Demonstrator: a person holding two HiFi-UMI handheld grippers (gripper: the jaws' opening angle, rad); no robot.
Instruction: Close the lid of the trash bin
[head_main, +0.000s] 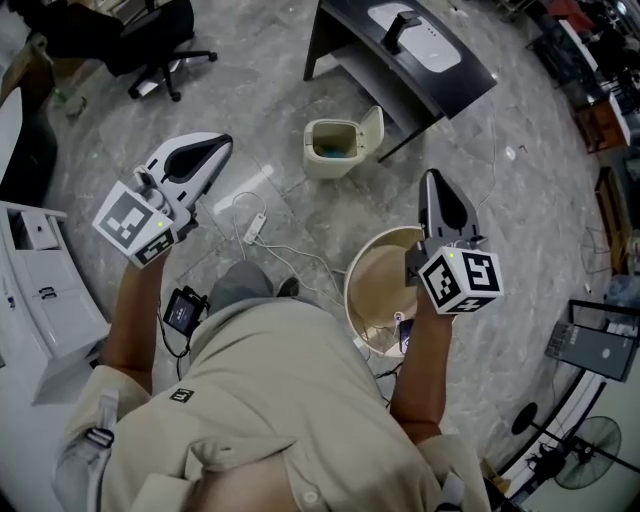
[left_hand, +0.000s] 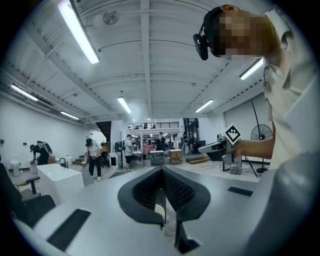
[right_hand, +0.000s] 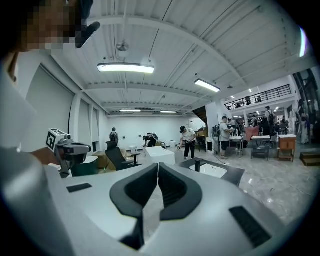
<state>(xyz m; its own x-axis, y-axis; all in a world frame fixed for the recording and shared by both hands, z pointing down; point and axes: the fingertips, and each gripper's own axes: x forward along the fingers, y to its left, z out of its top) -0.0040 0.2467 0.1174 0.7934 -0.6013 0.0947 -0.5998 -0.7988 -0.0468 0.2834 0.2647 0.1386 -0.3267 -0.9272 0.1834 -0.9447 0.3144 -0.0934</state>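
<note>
A small cream trash bin (head_main: 331, 150) stands on the grey floor ahead of me, its lid (head_main: 371, 128) flipped up on the right side and its mouth showing. My left gripper (head_main: 222, 143) is held out level, left of and nearer than the bin, with its jaws shut on nothing. My right gripper (head_main: 432, 178) is to the bin's right and nearer, also shut and empty. Neither touches the bin. In the left gripper view the left gripper (left_hand: 163, 171) shows closed pads; in the right gripper view the right gripper (right_hand: 158, 166) does too. The bin is in neither gripper view.
A large round beige bin (head_main: 372, 292) stands by my right arm. A dark desk (head_main: 400, 60) rises just behind the small bin. A white cable with a power strip (head_main: 255, 228) lies on the floor, an office chair (head_main: 150, 40) at far left, white furniture (head_main: 40, 290) at left.
</note>
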